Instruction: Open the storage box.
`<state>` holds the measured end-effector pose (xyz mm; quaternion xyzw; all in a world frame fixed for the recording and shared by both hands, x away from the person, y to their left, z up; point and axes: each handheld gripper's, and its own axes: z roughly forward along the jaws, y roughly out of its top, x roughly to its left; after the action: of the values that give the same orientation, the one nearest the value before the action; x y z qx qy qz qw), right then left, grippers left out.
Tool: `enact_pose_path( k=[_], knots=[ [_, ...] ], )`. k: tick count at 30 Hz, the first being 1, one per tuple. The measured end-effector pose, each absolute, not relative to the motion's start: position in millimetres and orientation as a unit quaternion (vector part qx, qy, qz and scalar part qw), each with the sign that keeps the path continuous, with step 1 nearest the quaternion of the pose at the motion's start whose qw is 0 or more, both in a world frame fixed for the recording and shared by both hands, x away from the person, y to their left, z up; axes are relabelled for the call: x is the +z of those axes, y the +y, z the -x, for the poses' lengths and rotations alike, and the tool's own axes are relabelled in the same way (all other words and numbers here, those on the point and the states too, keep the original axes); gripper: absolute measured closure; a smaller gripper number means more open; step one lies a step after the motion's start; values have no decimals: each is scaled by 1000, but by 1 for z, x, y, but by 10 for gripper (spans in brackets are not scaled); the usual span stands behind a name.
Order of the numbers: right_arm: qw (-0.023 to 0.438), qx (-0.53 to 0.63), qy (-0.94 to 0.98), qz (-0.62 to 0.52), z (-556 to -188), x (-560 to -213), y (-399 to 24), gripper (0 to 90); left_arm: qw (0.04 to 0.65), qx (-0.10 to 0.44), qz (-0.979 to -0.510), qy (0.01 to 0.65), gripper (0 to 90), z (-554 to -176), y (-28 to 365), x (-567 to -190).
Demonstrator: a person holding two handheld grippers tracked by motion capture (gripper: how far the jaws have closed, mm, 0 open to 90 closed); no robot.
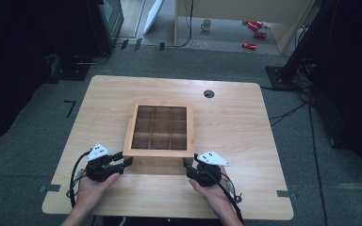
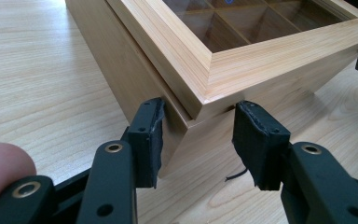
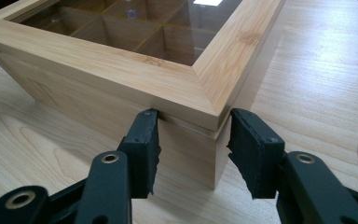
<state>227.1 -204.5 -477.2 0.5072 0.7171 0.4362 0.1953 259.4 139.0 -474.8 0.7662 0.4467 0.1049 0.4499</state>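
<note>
both open grippers [image 1: 128, 161] [image 1: 186, 162] straddle near corners of the square, flat-lying wooden box [image 1: 159, 128].

Bare table [image 1: 245, 117] all round the wooden box [image 1: 159, 128], its near corners seemingly between each claw's jaws.

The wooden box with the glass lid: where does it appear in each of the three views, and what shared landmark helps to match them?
High view: wooden box at the table's centre.
Left gripper view: its near corner, centre right, between open jaws.
Right gripper view: its other near corner, centre left, between open jaws.
Shared landmark: the lid's divider grid.
</note>
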Motion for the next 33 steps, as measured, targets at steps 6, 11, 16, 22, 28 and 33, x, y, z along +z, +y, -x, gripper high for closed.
enact_pose_path(
  k=[6,11,16,22,28,33],
  knots=[
    [198,439,716,-506,-227,-476,-205,548,452,108,-764,447,541,-259,139,-473],
    [202,443,713,-504,-226,-475,-205,555,456,110,-764,444,541,-259,139,-472],
    [206,447,711,-502,-225,-474,-205,561,458,111,-764,441,543,-259,140,-470],
    [209,448,709,-503,-225,-474,-204,561,458,112,-764,440,542,-259,139,-470],
    [211,446,708,-505,-225,-476,-206,561,462,112,-763,438,543,-260,140,-467],
    [212,445,708,-506,-225,-476,-206,561,464,113,-762,438,542,-260,140,-466]
  ],
)
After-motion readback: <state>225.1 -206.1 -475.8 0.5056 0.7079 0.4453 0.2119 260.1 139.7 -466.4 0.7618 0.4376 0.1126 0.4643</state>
